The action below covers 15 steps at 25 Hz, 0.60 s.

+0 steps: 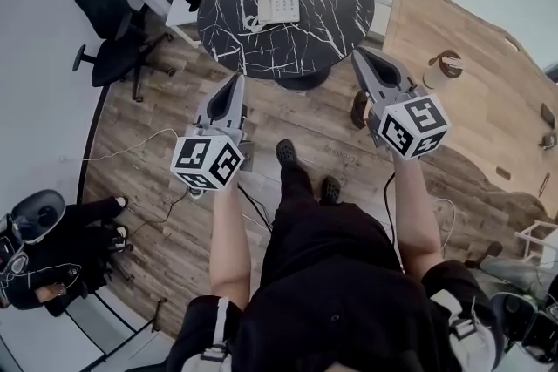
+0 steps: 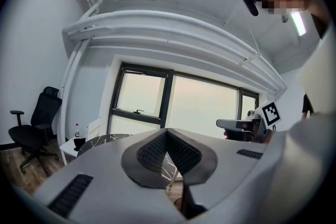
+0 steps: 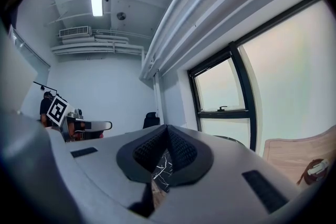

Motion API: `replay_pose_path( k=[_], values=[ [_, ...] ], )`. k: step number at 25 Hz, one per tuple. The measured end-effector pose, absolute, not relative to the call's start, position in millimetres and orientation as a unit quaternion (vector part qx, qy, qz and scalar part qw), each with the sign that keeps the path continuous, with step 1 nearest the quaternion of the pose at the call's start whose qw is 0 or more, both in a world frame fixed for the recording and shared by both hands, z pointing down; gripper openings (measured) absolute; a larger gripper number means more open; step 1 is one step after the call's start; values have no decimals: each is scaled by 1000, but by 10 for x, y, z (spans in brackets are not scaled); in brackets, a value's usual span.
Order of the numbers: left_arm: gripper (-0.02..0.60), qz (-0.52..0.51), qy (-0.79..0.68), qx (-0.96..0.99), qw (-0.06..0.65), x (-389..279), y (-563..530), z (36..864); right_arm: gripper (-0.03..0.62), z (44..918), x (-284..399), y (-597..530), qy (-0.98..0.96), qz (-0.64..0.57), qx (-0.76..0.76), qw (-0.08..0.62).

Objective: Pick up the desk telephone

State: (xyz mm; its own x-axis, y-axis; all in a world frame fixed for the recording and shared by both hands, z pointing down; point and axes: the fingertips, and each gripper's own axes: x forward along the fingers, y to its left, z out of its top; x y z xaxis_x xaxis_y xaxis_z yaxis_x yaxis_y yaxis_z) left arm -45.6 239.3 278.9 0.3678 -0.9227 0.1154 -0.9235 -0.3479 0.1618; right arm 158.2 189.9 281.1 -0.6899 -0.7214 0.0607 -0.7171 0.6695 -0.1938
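Note:
A white desk telephone (image 1: 277, 0) lies on a round black marble table (image 1: 331, 9) at the top of the head view. My left gripper (image 1: 235, 79) is held level in front of the table's near left edge, jaws shut and empty. My right gripper (image 1: 357, 53) hovers at the table's near right edge, also shut with nothing in it. Both are short of the phone. In the left gripper view the shut jaw tips (image 2: 167, 131) hide most of the table (image 2: 102, 139); the right gripper view shows only a slice of marble table (image 3: 164, 165) under its shut tips (image 3: 167, 127).
A black office chair (image 1: 109, 22) stands left of the table, with a small white side table (image 1: 183, 9) between them. A wooden desk (image 1: 471, 74) lies to the right. A seated person (image 1: 52, 248) is at lower left. Cables trail across the wood floor (image 1: 166, 213).

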Motion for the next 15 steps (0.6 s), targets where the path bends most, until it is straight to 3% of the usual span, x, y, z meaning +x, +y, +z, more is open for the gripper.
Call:
replay_pose_path(
  k=[15],
  values=[
    [14, 8, -522, 845, 118, -873, 1360, 2930, 29, 2819, 1134, 1078, 898, -104, -427, -10]
  ],
)
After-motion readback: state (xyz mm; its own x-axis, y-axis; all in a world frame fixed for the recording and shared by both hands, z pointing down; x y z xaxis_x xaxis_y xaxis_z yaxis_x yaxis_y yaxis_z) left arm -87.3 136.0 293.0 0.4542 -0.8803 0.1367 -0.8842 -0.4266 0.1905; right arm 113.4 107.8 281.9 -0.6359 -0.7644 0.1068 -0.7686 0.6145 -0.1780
